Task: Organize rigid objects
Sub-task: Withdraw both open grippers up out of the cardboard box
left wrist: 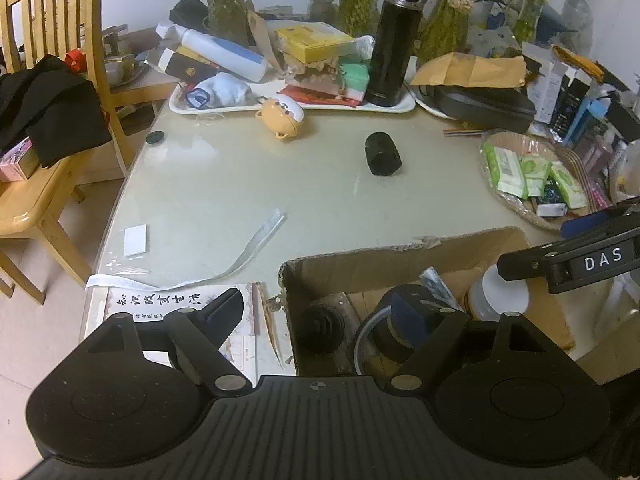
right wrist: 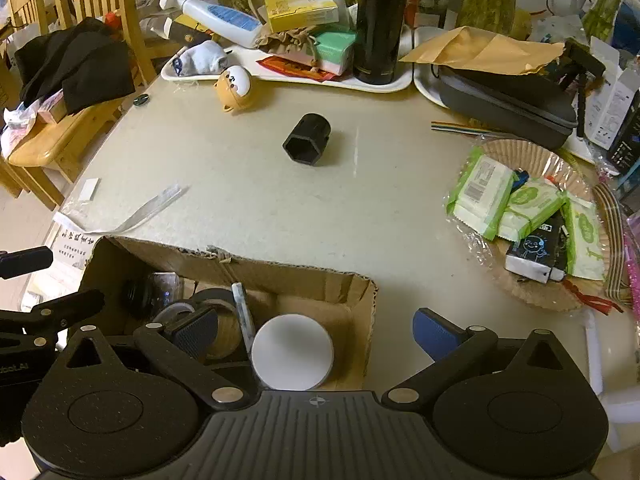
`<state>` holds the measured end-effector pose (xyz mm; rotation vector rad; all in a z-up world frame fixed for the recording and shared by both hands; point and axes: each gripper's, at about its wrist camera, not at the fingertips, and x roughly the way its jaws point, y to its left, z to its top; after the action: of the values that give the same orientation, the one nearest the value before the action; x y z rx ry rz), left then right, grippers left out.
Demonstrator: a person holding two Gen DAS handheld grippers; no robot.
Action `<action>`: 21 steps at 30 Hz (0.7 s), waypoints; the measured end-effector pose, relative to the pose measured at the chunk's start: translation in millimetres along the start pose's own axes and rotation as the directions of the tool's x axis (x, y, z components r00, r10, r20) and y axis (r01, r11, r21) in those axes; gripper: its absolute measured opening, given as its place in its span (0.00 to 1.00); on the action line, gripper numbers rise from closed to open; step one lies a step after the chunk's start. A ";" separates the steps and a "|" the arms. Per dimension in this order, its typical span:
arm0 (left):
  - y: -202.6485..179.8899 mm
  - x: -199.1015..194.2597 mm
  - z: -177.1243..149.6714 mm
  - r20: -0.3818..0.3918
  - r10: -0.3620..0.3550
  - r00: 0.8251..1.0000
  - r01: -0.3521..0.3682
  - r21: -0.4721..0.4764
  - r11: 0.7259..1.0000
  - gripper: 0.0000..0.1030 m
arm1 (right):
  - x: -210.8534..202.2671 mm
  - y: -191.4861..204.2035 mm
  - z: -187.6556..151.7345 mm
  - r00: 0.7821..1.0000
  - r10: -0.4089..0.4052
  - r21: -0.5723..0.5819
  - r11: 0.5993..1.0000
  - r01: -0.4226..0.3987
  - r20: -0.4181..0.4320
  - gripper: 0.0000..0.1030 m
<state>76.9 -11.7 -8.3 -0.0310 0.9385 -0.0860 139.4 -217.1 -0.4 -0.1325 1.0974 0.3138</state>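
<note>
A torn cardboard box (left wrist: 384, 260) (right wrist: 280, 276) sits at the table's near edge. It holds a white-lidded jar (right wrist: 292, 352) (left wrist: 504, 292), tape rolls (right wrist: 218, 312), a black round piece (left wrist: 322, 328) and a pen-like stick (right wrist: 243, 316). A black hexagonal socket (left wrist: 382, 154) (right wrist: 308, 145) lies on the table's middle. An orange bear-shaped case (left wrist: 282, 114) (right wrist: 234, 88) lies farther back. My left gripper (left wrist: 320, 316) is open and empty over the box's left wall. My right gripper (right wrist: 316, 334) is open and empty above the jar, and shows in the left wrist view (left wrist: 568, 264).
A white tray (right wrist: 340, 80) with a tall black flask (left wrist: 394, 40) (right wrist: 378, 20), boxes and a bottle stands at the back. A wicker basket (right wrist: 536, 152) of wipe packs is on the right. A grey case (right wrist: 508, 100), a white strip (left wrist: 248, 252) and wooden chairs (left wrist: 52, 80) are around.
</note>
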 end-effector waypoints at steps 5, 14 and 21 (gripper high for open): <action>0.4 0.3 0.4 0.003 0.002 1.000 -0.002 -0.002 1.000 0.79 | -0.8 4.6 0.5 1.000 0.000 -0.020 1.000 0.000 0.006 1.00; -1.9 -2.1 0.4 0.011 -0.003 1.000 0.003 0.011 1.000 0.79 | -0.4 4.7 0.8 1.000 -0.006 -0.020 1.000 0.006 0.017 1.00; -2.6 -5.7 2.1 0.024 -0.019 1.000 0.019 0.016 1.000 0.79 | -2.2 2.5 3.3 0.999 -0.006 -0.003 1.000 0.006 0.045 1.00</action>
<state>75.1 -13.9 -2.4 -0.0266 0.9136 -0.1100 140.6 -214.4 3.2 -0.1312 1.0519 0.3117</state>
